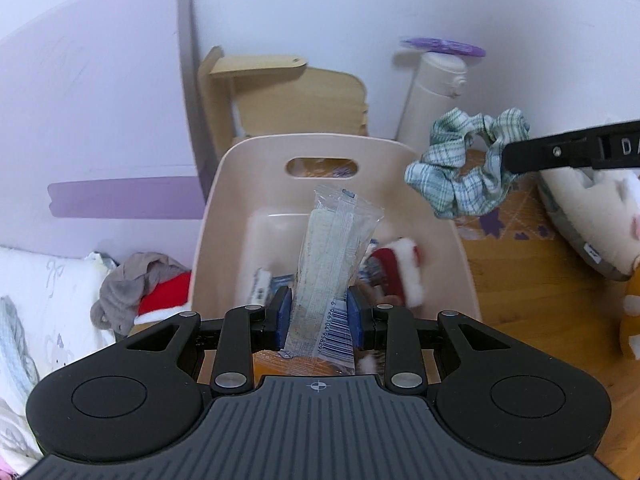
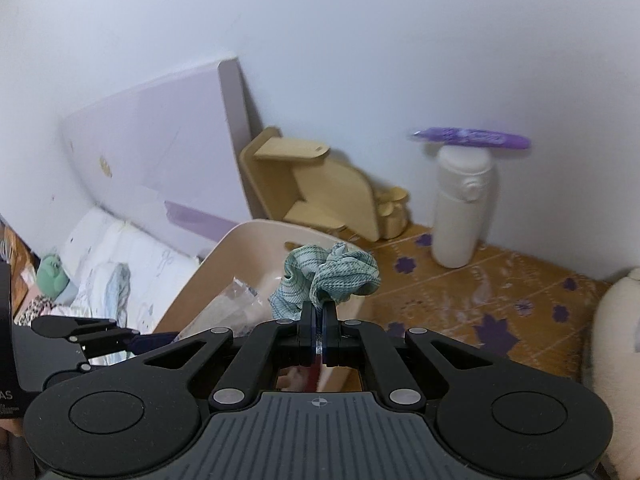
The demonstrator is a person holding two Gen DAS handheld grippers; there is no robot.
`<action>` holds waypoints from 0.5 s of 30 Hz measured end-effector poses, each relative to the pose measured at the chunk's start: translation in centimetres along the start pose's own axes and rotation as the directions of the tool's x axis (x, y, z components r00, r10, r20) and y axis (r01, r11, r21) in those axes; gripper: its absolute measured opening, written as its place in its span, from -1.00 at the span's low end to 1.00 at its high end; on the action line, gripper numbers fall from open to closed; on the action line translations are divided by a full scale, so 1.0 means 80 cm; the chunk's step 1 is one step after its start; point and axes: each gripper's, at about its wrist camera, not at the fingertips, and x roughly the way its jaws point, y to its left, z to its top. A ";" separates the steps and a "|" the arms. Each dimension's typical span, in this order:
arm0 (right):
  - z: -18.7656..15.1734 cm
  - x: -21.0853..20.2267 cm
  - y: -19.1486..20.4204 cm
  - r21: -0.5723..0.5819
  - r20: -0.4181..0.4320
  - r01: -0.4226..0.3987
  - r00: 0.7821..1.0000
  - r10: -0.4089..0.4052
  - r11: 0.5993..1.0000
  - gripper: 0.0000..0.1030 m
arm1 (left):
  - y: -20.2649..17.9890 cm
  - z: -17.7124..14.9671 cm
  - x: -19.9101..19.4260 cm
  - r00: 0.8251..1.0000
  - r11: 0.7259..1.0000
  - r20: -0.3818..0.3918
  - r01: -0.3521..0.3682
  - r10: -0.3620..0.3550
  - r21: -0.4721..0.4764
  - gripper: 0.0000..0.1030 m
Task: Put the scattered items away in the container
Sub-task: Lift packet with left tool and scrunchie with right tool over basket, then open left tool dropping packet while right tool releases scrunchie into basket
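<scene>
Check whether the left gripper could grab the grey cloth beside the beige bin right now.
Probably not: the left gripper is shut on the clear plastic packet over the beige bin, so the grey cloth must wait.

A white flask stands on the orange patterned mat by the wall, a purple packet lying across its top. Beside it sits a wooden stand — leaning against it, a lilac board.
</scene>
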 end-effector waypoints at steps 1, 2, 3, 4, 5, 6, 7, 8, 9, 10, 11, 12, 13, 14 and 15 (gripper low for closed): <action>0.001 0.006 0.004 -0.003 -0.009 -0.001 1.000 0.001 1.000 -0.96 | 0.005 -0.001 0.002 1.000 1.000 -0.002 0.000 0.000 -0.003 -0.42; 0.001 0.012 0.009 -0.006 -0.017 -0.001 1.000 0.001 1.000 -0.96 | 0.009 -0.001 0.004 1.000 1.000 -0.003 0.001 -0.001 -0.005 -0.42; 0.001 0.017 0.012 -0.010 -0.026 0.000 1.000 0.000 1.000 -0.96 | 0.012 -0.001 0.005 1.000 1.000 -0.002 0.002 -0.002 -0.008 -0.42; 0.002 0.023 0.016 -0.014 -0.034 0.000 0.999 0.000 1.000 -0.96 | 0.015 -0.002 0.007 1.000 1.000 -0.003 0.004 -0.004 -0.009 -0.42; 0.003 0.029 0.020 -0.017 -0.042 0.000 0.999 0.000 1.000 -0.96 | 0.018 -0.002 0.008 1.000 1.000 -0.004 0.005 -0.006 -0.010 -0.42; 0.003 0.034 0.023 -0.020 -0.050 0.000 0.999 -0.001 1.000 -0.96 | 0.020 -0.003 0.010 1.000 1.000 -0.007 0.006 -0.006 -0.010 -0.42; 0.004 0.038 0.026 -0.023 -0.058 0.000 0.998 -0.001 1.000 -0.95 | 0.023 -0.004 0.012 1.000 1.000 -0.011 0.006 -0.006 -0.010 -0.42; 0.003 0.042 0.029 -0.026 -0.068 0.000 0.998 -0.002 1.000 -0.94 | 0.024 -0.004 0.014 1.000 1.000 -0.014 0.006 -0.007 -0.009 -0.41; 0.003 0.046 0.032 -0.031 -0.077 0.001 0.997 -0.004 1.000 -0.93 | 0.027 -0.005 0.015 1.000 1.000 -0.018 0.010 -0.010 -0.011 -0.41; 0.003 0.049 0.034 -0.035 -0.085 0.004 0.996 -0.007 0.999 -0.90 | 0.029 -0.006 0.015 1.000 1.000 -0.020 0.019 -0.019 -0.014 -0.41; 0.002 0.051 0.037 -0.040 -0.091 0.007 0.996 -0.010 0.999 -0.79 | 0.032 -0.006 0.016 0.999 0.999 -0.020 0.032 -0.032 -0.017 -0.40; 0.002 0.053 0.039 -0.044 -0.096 0.014 0.995 -0.018 0.999 -0.78 | 0.032 -0.006 0.015 0.999 0.999 -0.015 0.037 -0.038 -0.015 -0.33; 0.002 0.054 0.042 -0.048 -0.096 0.025 0.995 -0.030 0.999 -0.52 | 0.033 -0.005 0.014 0.999 0.999 -0.011 0.046 -0.046 -0.011 -0.08; 0.002 0.053 0.044 -0.051 -0.091 0.034 0.995 -0.039 0.998 -0.19 | 0.034 -0.004 0.013 0.999 0.999 -0.004 0.051 -0.051 -0.010 0.08; 0.002 0.050 0.046 -0.052 -0.083 0.041 0.996 -0.045 0.998 -0.04 | 0.034 -0.003 0.011 0.999 0.999 0.008 0.053 -0.052 -0.012 0.38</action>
